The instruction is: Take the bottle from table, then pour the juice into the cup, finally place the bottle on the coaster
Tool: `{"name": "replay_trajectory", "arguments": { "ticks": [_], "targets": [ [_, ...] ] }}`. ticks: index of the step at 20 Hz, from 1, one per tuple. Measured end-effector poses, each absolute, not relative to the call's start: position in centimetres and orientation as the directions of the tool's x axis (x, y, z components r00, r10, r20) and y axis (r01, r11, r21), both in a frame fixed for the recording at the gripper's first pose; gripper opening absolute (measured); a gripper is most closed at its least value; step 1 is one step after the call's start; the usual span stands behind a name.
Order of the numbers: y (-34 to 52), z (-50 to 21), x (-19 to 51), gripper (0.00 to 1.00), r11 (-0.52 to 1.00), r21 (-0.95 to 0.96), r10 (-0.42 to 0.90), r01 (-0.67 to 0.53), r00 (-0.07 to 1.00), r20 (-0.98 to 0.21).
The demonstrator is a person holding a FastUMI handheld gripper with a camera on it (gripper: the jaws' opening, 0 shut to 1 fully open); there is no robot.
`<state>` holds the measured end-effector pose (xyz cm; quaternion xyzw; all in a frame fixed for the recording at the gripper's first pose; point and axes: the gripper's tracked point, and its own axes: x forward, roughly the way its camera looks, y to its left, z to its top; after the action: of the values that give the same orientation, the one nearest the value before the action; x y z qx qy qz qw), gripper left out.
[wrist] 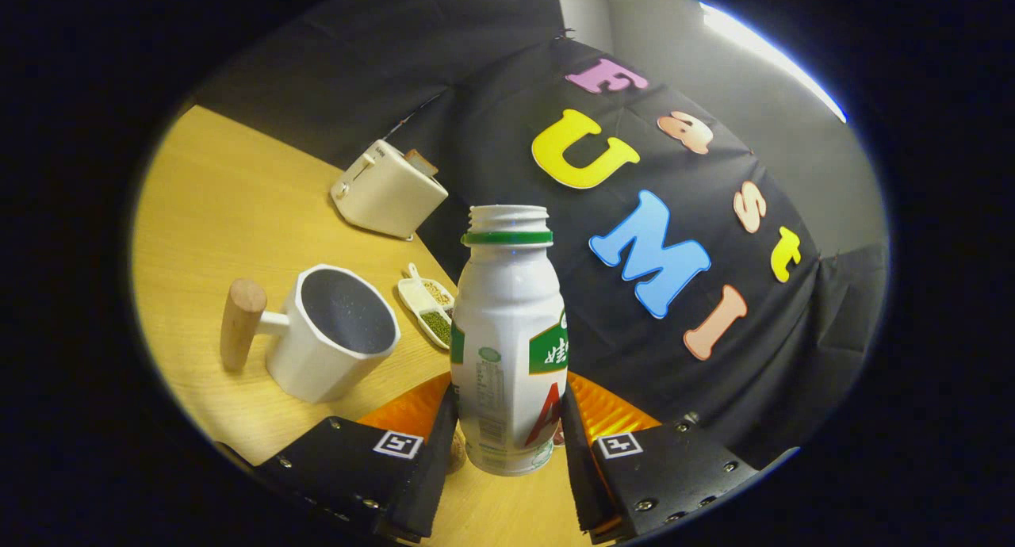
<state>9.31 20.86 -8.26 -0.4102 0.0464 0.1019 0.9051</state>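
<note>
White plastic bottle, cap off, with a green ring below its open neck and a green-and-red label, stands upright between my jaws; both fingers lie against its lower sides, so I am pinching it near the base. Its bottom appears to sit on or just above the wooden desk, though I cannot tell whether it is lifted clear. An orange coaster lies on the desk directly behind the bottle, showing on either side of it just beyond my fingers. To the left of the bottle, near my left finger, stands a white faceted cup with a dark inside and a wooden peg handle pointing away from the bottle; the cup is upright and apart from the bottle. Between cup and bottle, a little farther back, lies a small white divided dish holding pale and green grains, with a white spoon resting in it. Beyond these, at the far edge of the desk against the black cloth wall, sits a cream toaster with a slice of toast in its slot.
</note>
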Motion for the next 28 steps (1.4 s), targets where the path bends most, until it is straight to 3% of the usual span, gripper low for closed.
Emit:
{"name": "replay_trajectory", "arguments": {
  "ticks": [7, 13, 28],
  "targets": [
    [19.7, -10.4, 11.1, 0.65, 0.906, -0.326, 0.188, -0.269, 0.947, -0.259],
    [18.6, -12.7, 12.8, 0.65, 0.962, -0.11, 0.211, -0.249, 0.937, -0.278],
    [18.6, -14.6, 13.2, 0.65, 0.969, -0.047, 0.223, -0.244, 0.935, -0.275]
  ]
}}
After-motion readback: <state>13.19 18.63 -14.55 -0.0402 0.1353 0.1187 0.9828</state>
